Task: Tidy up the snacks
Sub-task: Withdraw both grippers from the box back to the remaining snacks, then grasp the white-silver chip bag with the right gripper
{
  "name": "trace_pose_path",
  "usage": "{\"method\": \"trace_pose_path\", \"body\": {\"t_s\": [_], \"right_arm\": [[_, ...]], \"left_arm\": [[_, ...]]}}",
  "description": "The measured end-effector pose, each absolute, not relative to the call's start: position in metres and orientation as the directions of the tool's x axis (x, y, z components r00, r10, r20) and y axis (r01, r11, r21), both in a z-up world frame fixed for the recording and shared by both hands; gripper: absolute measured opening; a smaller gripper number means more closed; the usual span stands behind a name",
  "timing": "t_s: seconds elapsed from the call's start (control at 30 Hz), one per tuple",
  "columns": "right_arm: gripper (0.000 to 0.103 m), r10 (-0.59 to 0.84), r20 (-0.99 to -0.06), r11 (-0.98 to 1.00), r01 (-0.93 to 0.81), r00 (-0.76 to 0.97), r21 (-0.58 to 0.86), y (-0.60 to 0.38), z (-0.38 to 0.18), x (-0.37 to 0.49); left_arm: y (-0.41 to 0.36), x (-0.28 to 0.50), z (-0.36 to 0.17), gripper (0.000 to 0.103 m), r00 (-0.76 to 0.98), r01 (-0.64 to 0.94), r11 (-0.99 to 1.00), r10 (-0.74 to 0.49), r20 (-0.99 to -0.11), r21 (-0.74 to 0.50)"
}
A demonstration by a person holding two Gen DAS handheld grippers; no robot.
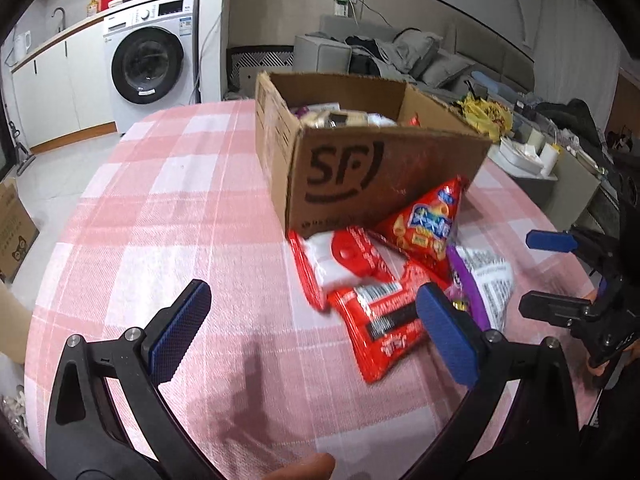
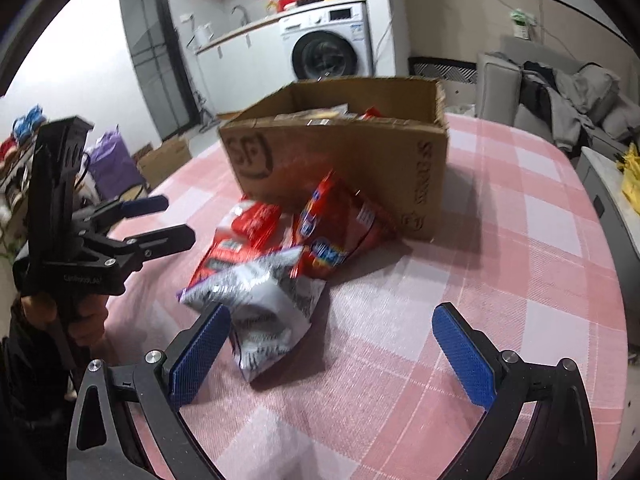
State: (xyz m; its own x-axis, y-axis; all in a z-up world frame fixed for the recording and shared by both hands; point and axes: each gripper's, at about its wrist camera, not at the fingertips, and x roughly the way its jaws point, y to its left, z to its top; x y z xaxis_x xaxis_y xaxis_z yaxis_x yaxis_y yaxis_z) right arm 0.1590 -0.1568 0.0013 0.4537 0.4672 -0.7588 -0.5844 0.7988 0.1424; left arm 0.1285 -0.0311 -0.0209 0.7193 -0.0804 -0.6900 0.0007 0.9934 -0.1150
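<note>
Four snack packets (image 1: 384, 280) lie just ahead of both wide-open, empty claws, left gripper (image 1: 316, 328) and right gripper (image 2: 332, 344), so pinch one flat edge, then lift over the cardboard box (image 1: 360, 152) wall.

Open cardboard box (image 1: 372, 160) on pink checked tablecloth (image 1: 160, 216), partly filled with packets; red snack bags (image 1: 376, 280) and purple-edged bag (image 1: 480, 280) heaped against box's near corner; left gripper (image 1: 316, 328) spread wide before box, right gripper (image 1: 548, 272) beside heap.
</note>
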Motion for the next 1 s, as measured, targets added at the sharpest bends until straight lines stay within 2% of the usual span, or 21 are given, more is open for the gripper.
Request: {"method": "trace_pose_path", "body": {"t_s": [0.33, 0.57, 0.6, 0.67, 0.7, 1.0], "right_arm": [[0.103, 0.470, -0.787, 0.756, -0.642, 0.399, 0.125, -0.135, -0.011, 0.152], [0.102, 0.452, -0.787, 0.793, -0.593, 0.419, 0.139, -0.132, -0.016, 0.167], [0.101, 0.459, -0.785, 0.796, -0.585, 0.417, 0.155, -0.133, -0.017, 0.170], [0.089, 0.469, -0.780, 0.797, -0.579, 0.414, 0.172, -0.134, -0.016, 0.172], [0.088, 0.472, -0.781, 0.795, -0.581, 0.408, 0.177, -0.133, -0.017, 0.172], [0.082, 0.488, -0.790, 0.775, -0.601, 0.370, 0.197, -0.120, -0.026, 0.178]], "left_arm": [[-0.040, 0.125, -0.032, 0.102, 0.700, 0.023, 0.997, -0.072, -0.710, -0.078], [-0.040, 0.127, -0.035, 0.102, 0.686, 0.030, 0.998, -0.067, -0.724, -0.064], [-0.041, 0.128, -0.036, 0.102, 0.684, 0.033, 0.998, -0.068, -0.726, -0.062], [-0.041, 0.130, -0.039, 0.102, 0.679, 0.039, 0.997, -0.072, -0.730, -0.062], [-0.041, 0.131, -0.040, 0.102, 0.679, 0.040, 0.997, -0.072, -0.730, -0.061], [-0.039, 0.134, -0.043, 0.102, 0.677, 0.041, 0.996, -0.085, -0.731, -0.078]]}}
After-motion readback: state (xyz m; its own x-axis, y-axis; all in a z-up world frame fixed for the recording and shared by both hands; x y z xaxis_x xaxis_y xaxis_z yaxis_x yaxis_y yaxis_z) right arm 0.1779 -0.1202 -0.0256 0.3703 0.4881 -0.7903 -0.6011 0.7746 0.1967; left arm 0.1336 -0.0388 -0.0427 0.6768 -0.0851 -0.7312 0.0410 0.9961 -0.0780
